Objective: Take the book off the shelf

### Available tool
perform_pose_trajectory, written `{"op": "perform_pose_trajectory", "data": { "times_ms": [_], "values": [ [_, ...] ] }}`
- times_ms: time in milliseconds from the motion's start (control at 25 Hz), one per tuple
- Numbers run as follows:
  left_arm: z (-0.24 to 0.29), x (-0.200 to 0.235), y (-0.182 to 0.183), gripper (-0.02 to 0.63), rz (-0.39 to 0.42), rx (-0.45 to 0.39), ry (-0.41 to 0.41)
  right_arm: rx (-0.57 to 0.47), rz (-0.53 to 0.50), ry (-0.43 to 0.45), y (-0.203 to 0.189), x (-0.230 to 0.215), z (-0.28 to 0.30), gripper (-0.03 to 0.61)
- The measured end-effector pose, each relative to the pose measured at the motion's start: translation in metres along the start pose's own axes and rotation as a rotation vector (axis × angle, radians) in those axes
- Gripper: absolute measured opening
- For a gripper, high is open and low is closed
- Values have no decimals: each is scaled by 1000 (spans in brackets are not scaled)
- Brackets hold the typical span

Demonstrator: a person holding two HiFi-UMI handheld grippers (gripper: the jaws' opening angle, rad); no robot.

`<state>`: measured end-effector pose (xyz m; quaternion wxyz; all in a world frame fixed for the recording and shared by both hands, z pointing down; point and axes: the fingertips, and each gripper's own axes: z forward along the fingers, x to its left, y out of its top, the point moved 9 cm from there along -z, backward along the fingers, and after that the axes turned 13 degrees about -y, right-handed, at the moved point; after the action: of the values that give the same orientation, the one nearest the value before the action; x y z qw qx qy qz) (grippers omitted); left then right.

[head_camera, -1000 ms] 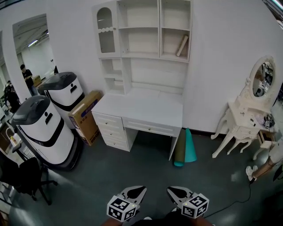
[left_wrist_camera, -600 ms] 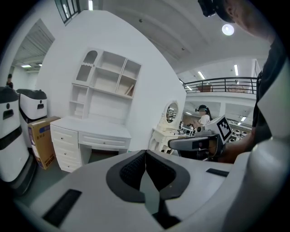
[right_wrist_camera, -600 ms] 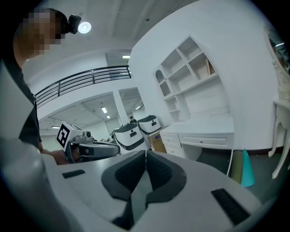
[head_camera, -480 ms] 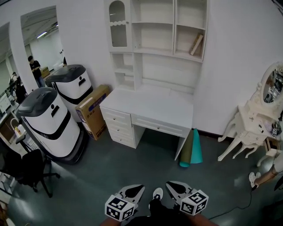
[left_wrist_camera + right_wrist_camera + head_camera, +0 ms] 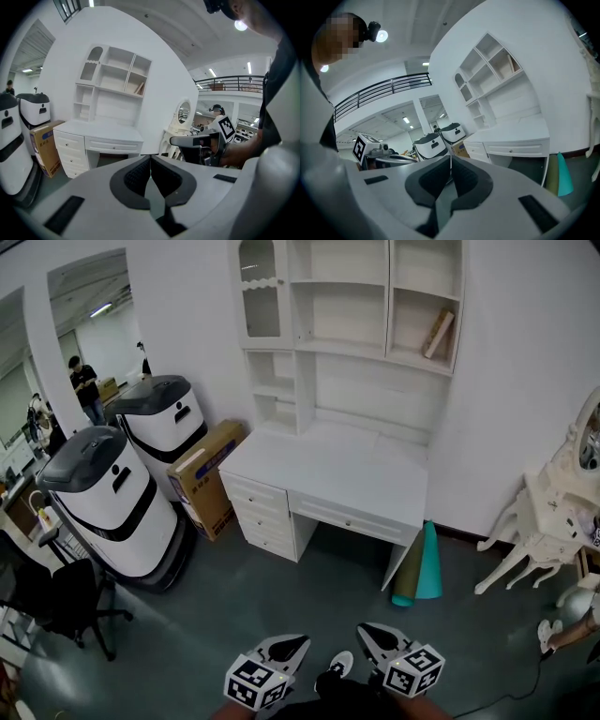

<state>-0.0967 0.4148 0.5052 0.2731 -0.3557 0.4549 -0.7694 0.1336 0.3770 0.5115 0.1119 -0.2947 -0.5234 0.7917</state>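
Both clenched, empty: left gripper (image 5: 295, 643), right gripper (image 5: 367, 631); book (image 5: 437, 332) high on shelf (image 5: 417, 359) above desk (image 5: 328, 467).

The place looks like a lab or test hall with a mock bedroom corner. A white desk (image 5: 328, 474) with shelves (image 5: 352, 306) and a dressing table (image 5: 548, 512) stand against a bare wall (image 5: 525, 381). Beside them are two large white machines (image 5: 103, 498), a cardboard box (image 5: 214, 476) and an office chair (image 5: 61, 601). The gripper views show a high ceiling with strip lights (image 5: 249, 68) and a railed mezzanine (image 5: 379, 91).
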Motion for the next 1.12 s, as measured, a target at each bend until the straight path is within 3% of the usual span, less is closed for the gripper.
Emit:
{"op": "perform_pose_trajectory", "data": {
  "times_ms": [680, 1120],
  "values": [
    [139, 132, 131, 11, 57, 21, -48, -43, 35, -46, 109, -136, 125, 31],
    [191, 179, 155, 11, 29, 42, -23, -16, 64, -46, 126, -188, 165, 31]
  ]
}}
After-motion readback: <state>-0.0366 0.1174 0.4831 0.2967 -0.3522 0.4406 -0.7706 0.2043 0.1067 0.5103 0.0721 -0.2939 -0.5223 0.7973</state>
